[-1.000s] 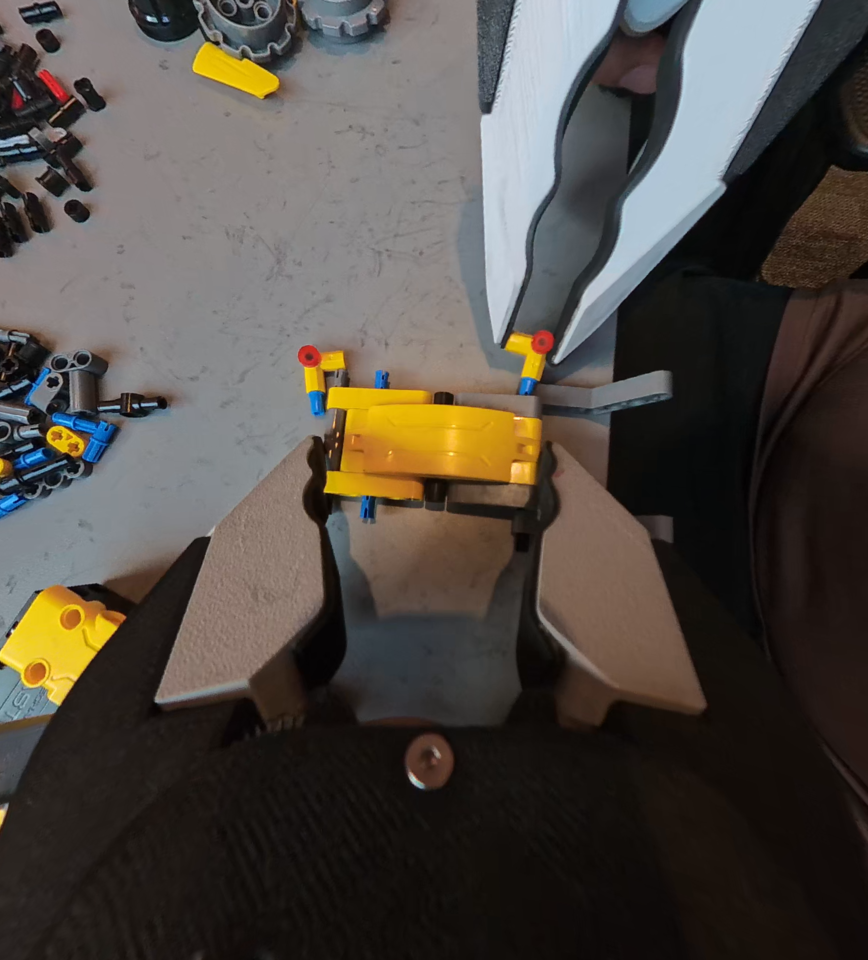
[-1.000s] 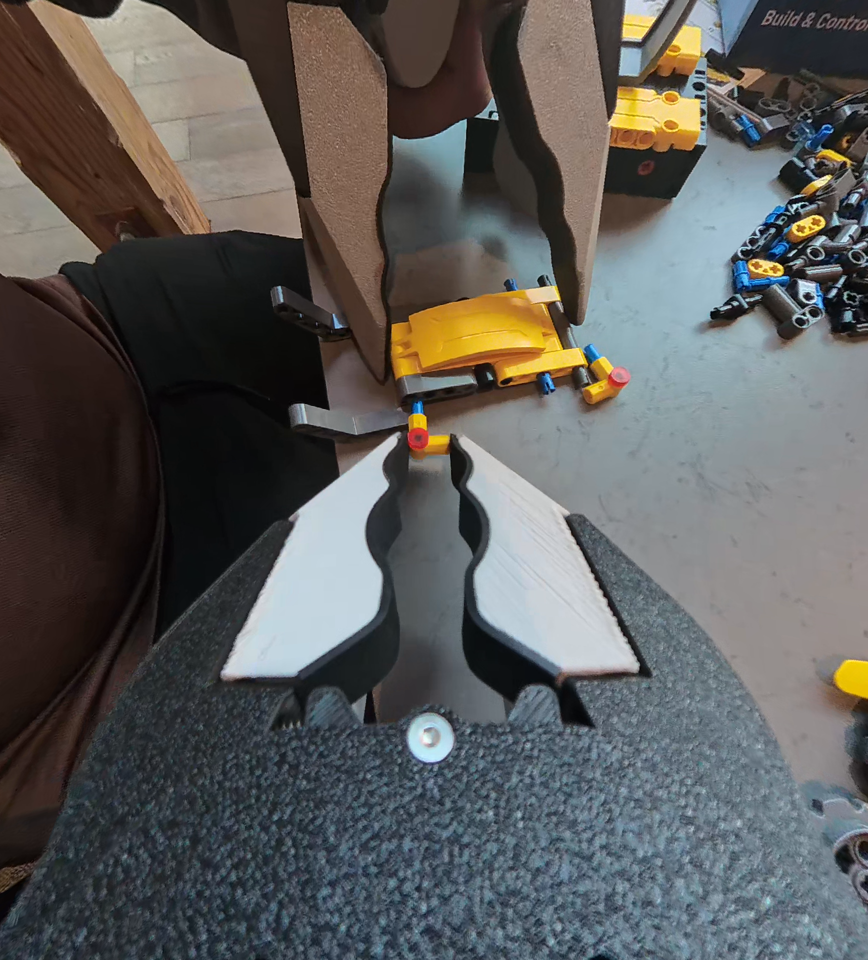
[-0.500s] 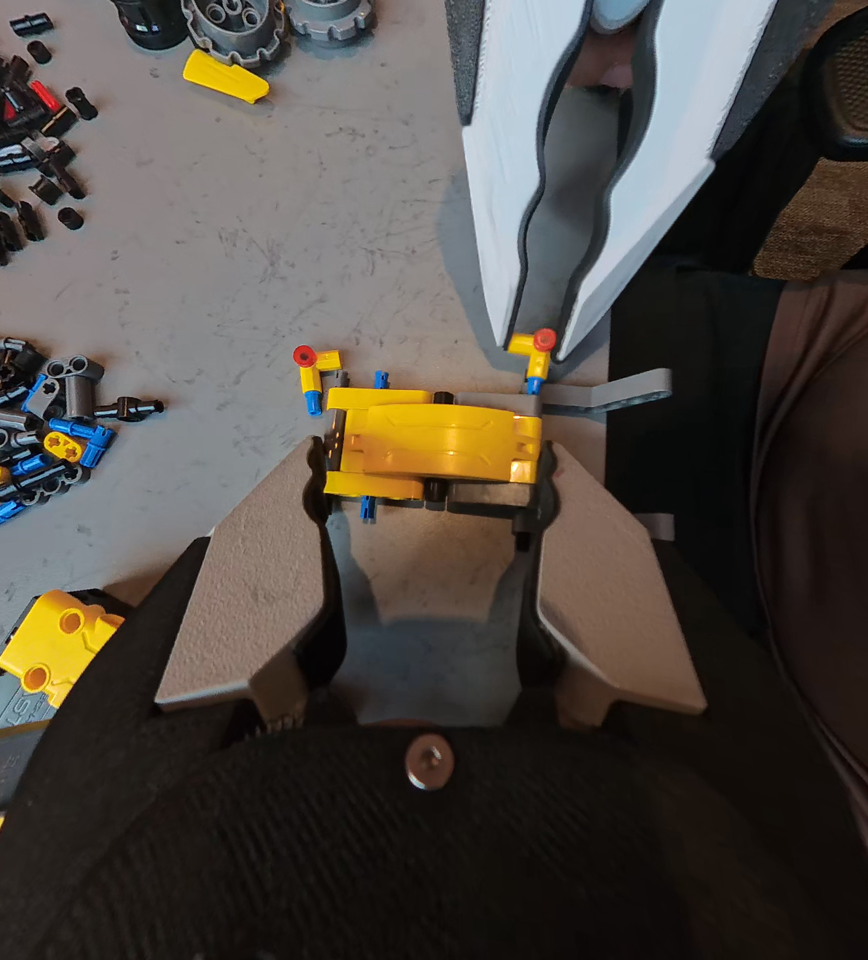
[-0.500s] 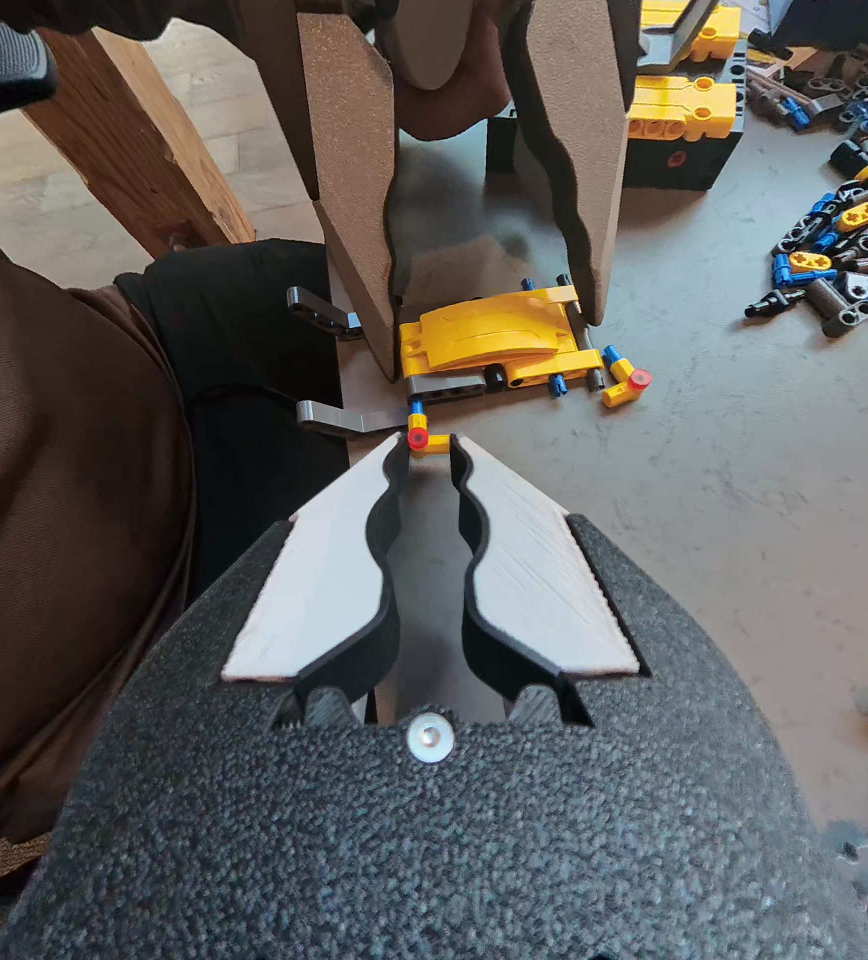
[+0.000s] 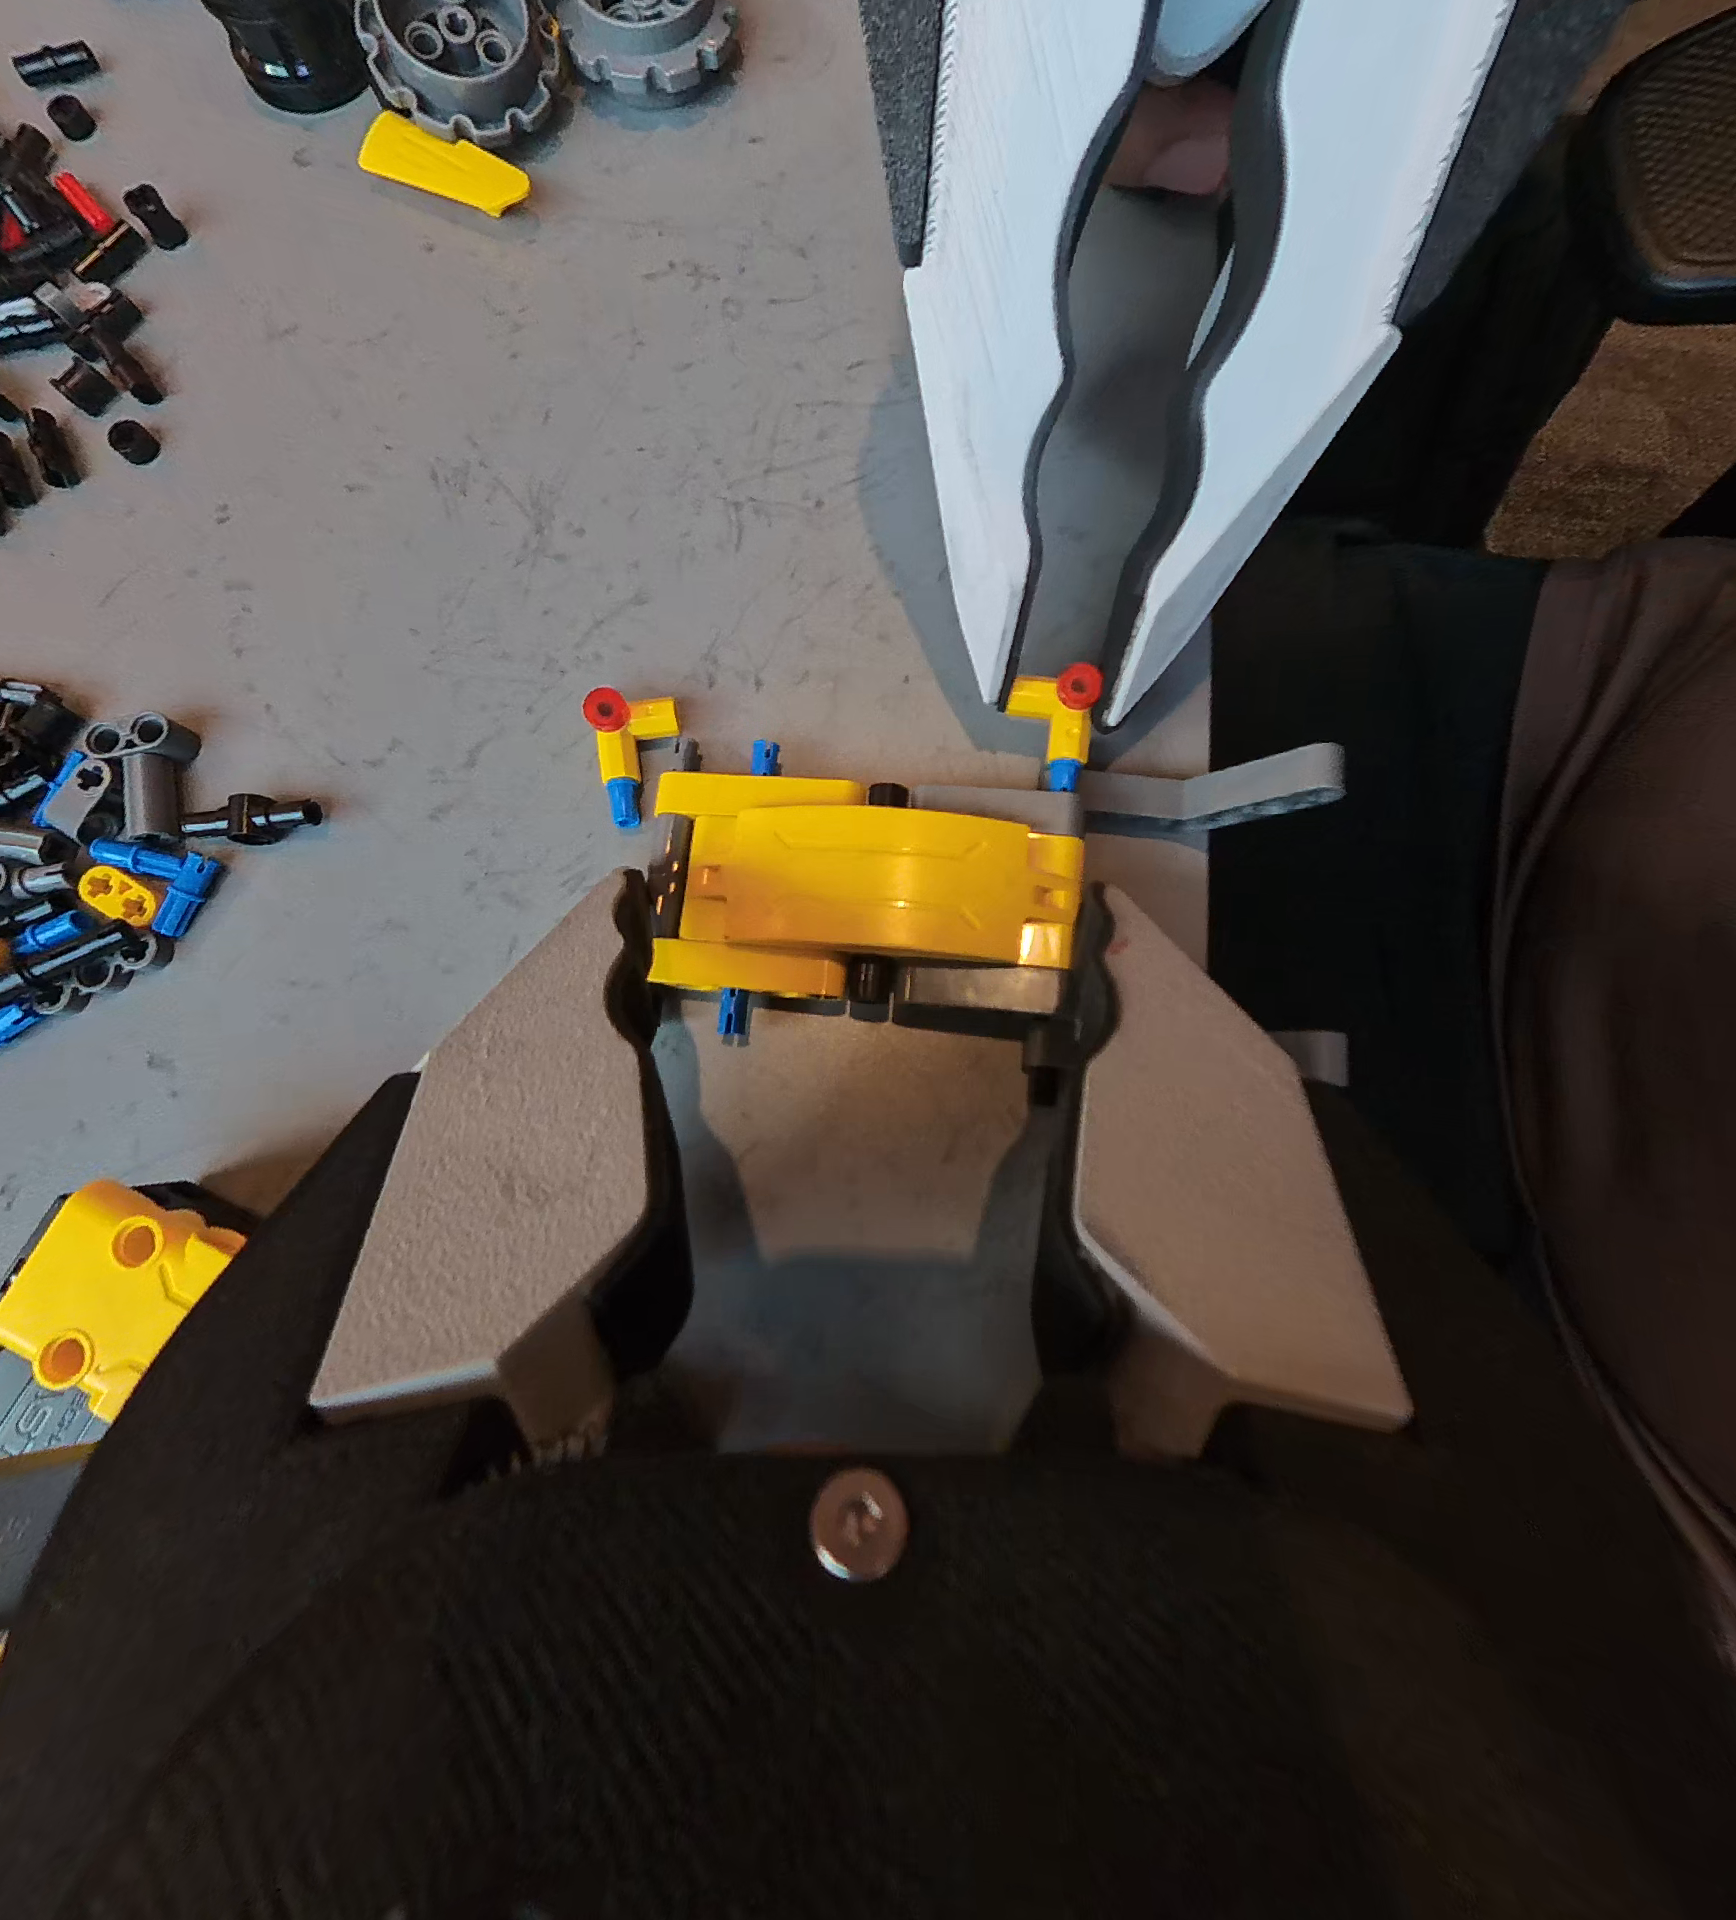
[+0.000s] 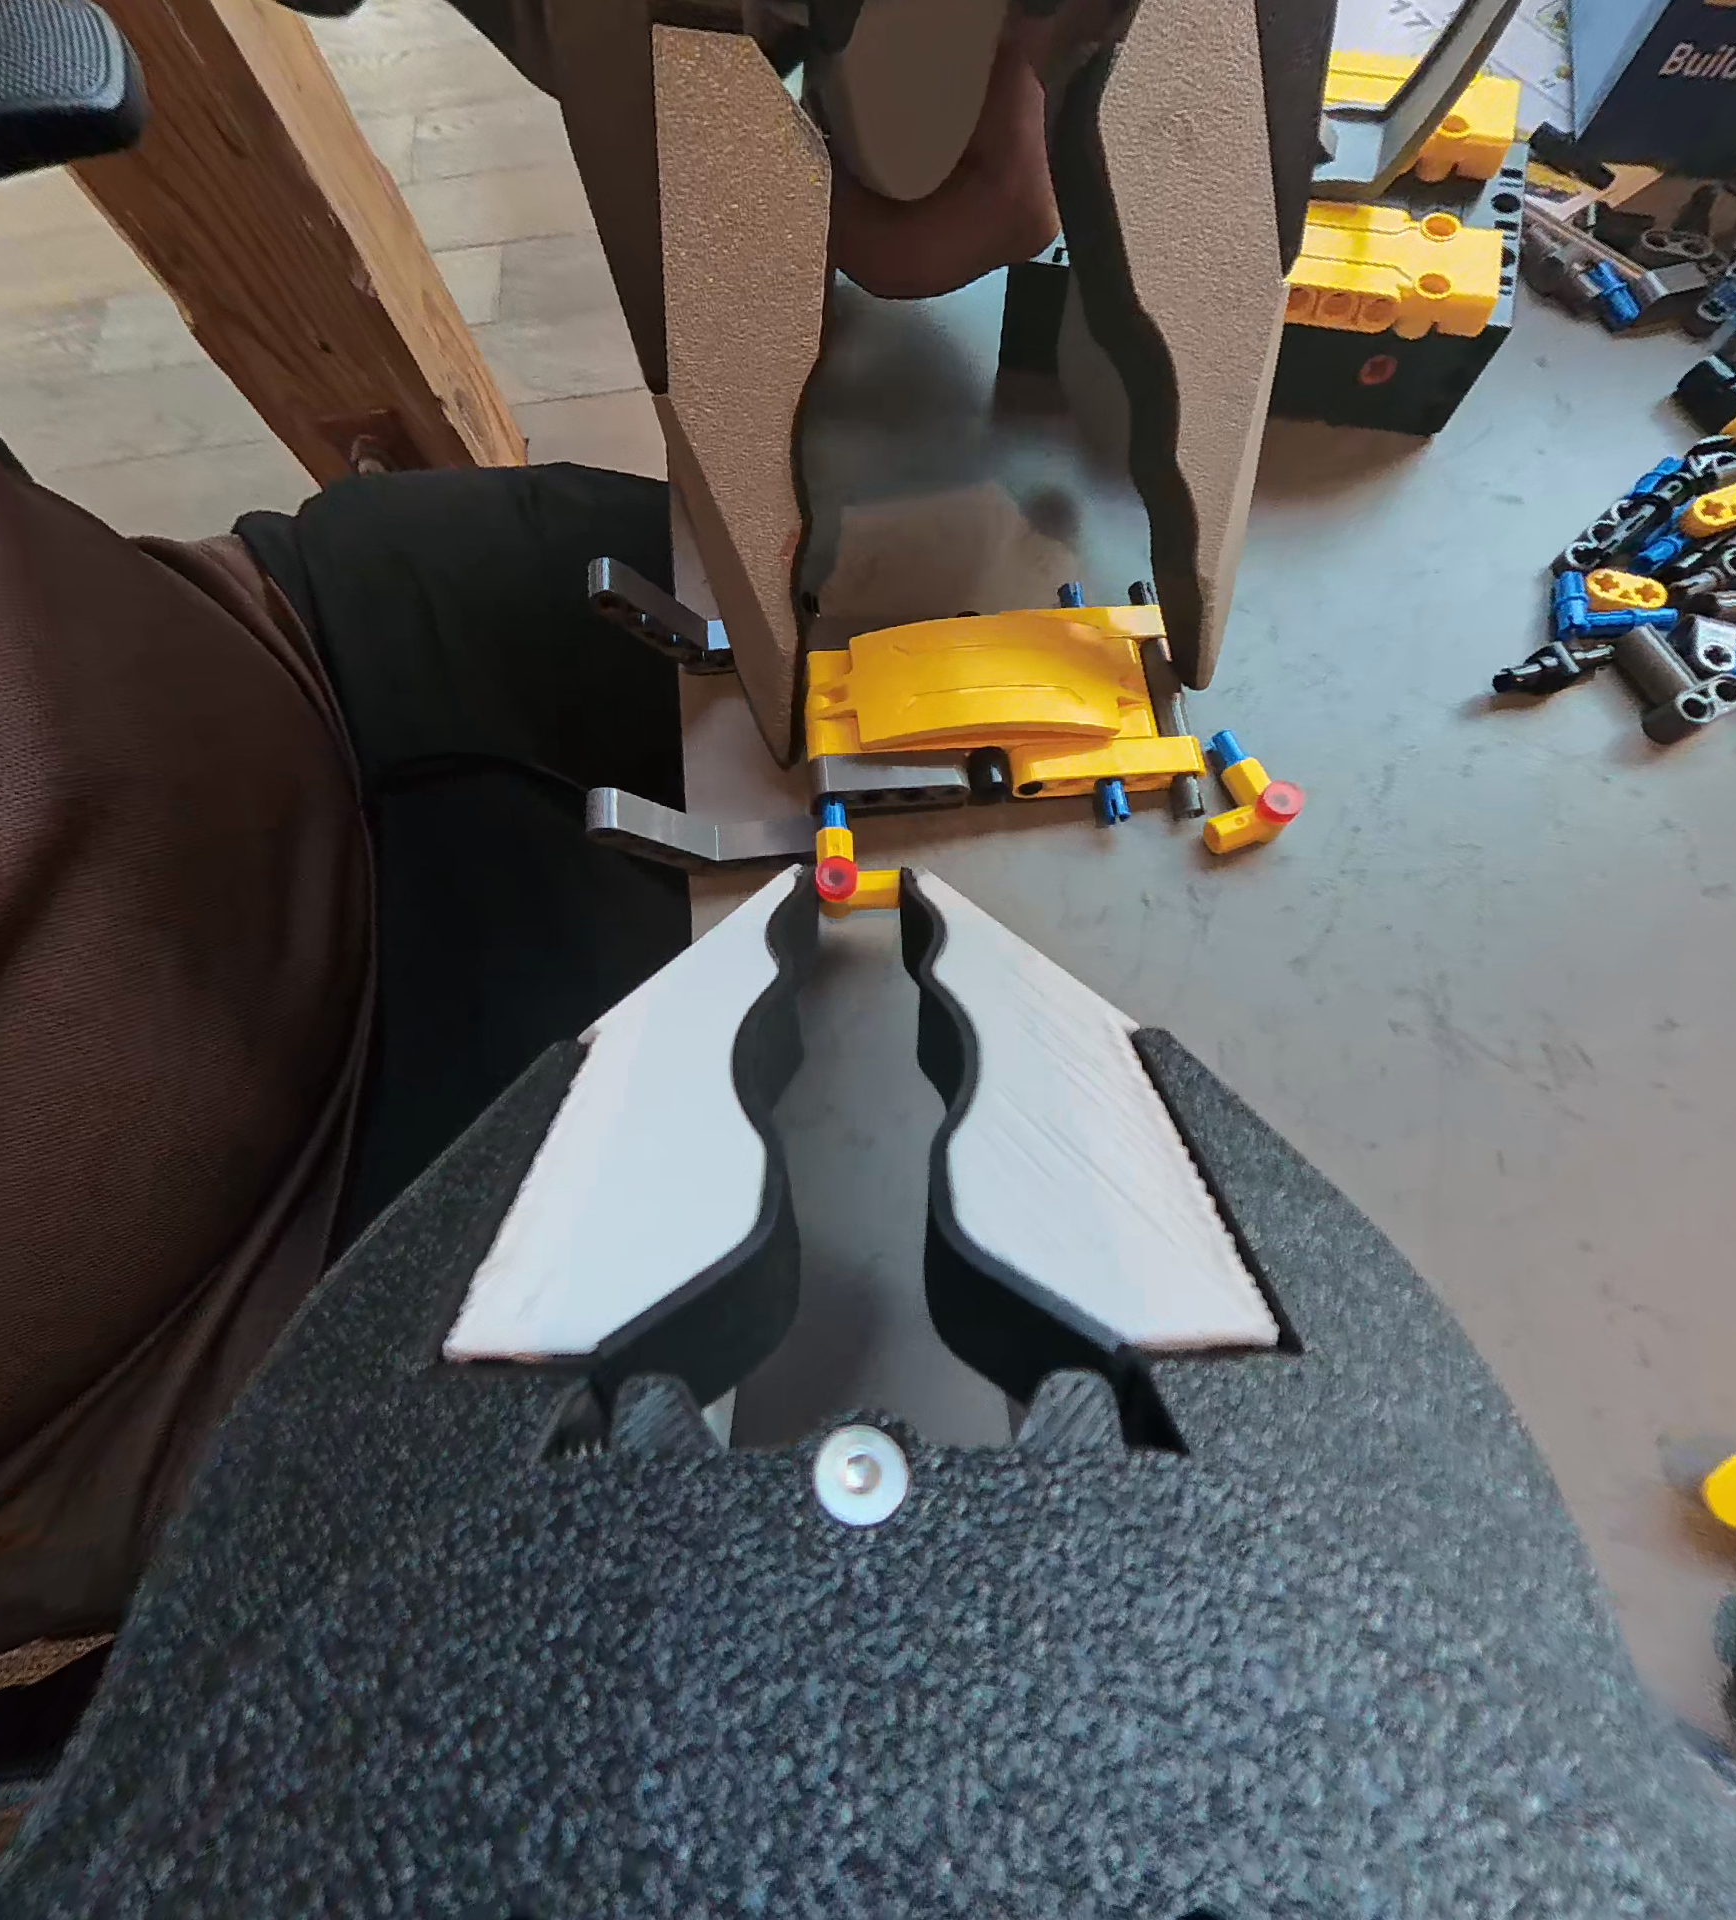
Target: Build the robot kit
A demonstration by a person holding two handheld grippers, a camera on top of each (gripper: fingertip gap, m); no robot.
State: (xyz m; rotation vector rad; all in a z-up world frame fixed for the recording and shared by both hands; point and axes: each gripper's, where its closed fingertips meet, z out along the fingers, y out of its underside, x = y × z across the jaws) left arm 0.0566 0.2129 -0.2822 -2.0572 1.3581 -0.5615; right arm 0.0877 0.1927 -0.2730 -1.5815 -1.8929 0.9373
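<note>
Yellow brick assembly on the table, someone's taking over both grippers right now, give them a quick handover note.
Left gripper: shut on the yellow assembly, one finger at each end, pinning it flat on the grey table near the edge.
Right gripper: shut on the yellow elbow piece with red cap, whose blue pin meets the assembly's grey beam.
A second elbow piece lies loose by the assembly's other end; the loose parts pile sits beyond.
Whether the held elbow is fully seated cannot be told.
</note>
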